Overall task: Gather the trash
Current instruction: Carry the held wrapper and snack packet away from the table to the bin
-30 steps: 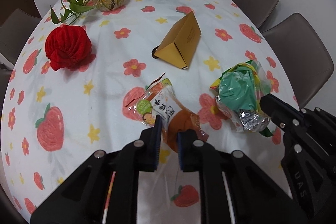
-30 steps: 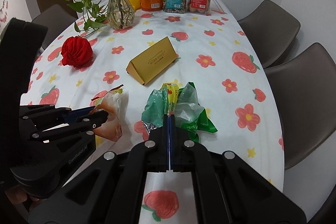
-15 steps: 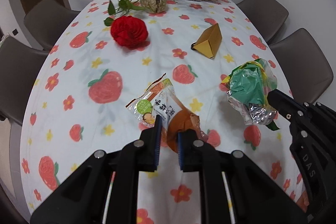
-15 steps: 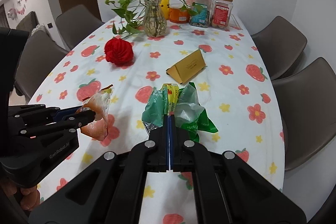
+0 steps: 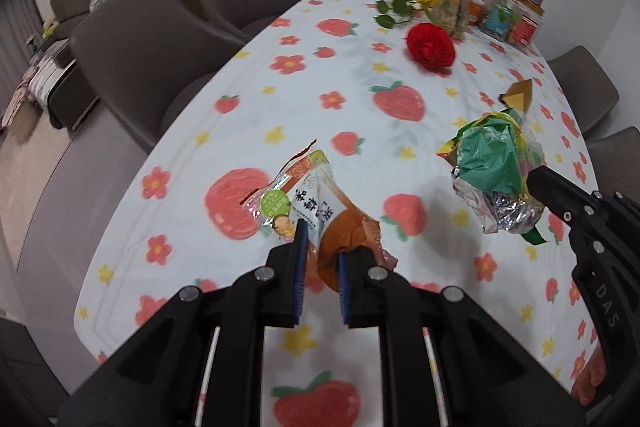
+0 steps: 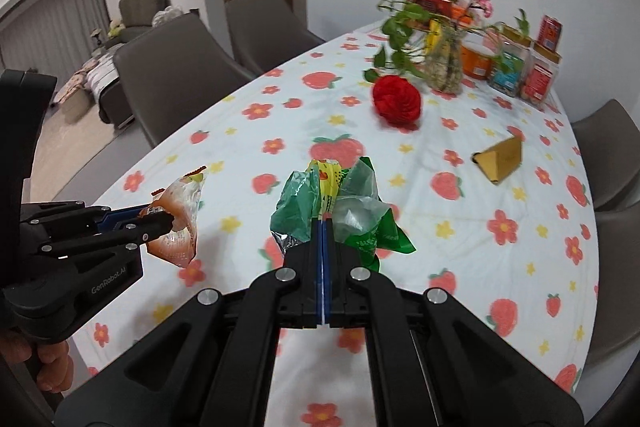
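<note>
The left gripper [image 5: 322, 251] has its blue-padded fingers closed to a narrow gap on an orange snack wrapper [image 5: 316, 211], pinching the wrapper's lower end while its torn, printed top sticks up and away from the fingertips. In the right wrist view the same wrapper [image 6: 178, 219] hangs clear of the tablecloth, gripped at the tip of the left gripper [image 6: 160, 217].

The right gripper [image 6: 322, 227] is pressed fully together, its blue pads meeting on a crumpled bundle of green and yellow wrappers [image 6: 336, 203] with silver foil lining showing at the lower left. From the left wrist view this bundle [image 5: 496, 167] is held above the table at the tip of the right gripper [image 5: 534, 179], to the right of the snack wrapper and apart from it.

Beyond both lies the oval table [image 6: 280, 115] under a white cloth printed with strawberries and flowers. A red paper honeycomb ball [image 6: 397, 101] sits near the far middle, and a folded gold paper box [image 6: 500, 161] rests to the right. At the far end stand a glass vase of green vines and pink blossoms [image 6: 442, 67], an orange tub [image 6: 476, 61] and clear jars [image 6: 524, 75]. Grey chairs [image 6: 168, 79] ring the table.
</note>
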A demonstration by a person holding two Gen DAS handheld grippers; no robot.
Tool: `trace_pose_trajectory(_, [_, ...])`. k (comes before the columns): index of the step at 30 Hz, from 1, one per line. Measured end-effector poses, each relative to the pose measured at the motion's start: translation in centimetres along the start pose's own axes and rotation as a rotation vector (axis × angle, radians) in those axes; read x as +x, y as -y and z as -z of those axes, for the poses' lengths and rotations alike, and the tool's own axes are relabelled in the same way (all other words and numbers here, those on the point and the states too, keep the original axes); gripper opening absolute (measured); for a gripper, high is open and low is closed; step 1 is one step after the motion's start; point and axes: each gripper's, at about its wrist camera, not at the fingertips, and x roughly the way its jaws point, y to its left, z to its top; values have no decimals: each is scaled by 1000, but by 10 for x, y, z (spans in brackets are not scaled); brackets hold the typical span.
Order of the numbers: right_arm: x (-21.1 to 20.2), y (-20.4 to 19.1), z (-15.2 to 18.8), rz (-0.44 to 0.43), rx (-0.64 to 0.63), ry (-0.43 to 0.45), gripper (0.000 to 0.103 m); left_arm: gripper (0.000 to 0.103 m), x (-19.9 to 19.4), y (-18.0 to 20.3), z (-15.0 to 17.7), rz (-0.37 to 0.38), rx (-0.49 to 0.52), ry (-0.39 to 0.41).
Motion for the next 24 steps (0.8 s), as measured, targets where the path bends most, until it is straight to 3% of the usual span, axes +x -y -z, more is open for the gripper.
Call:
trace_pose_trajectory(7, [7,-123,-15,-135,-177,6,0,14,-33,-121,34,-133,-191,23])
trace_pose_trajectory(13, [14,-250,-20,-222,-287,6,0,14,-68,-239,76,-262,-332,51])
trace_pose_trajectory(19, [24,-389,-10,-311,-384,-11,0,14,-101,-349,122,-396,-453,57])
trace_pose_trajectory(24, [32,-479,0,-370,-445,-25,0,14,-115,-426,161,-475,-548,36])
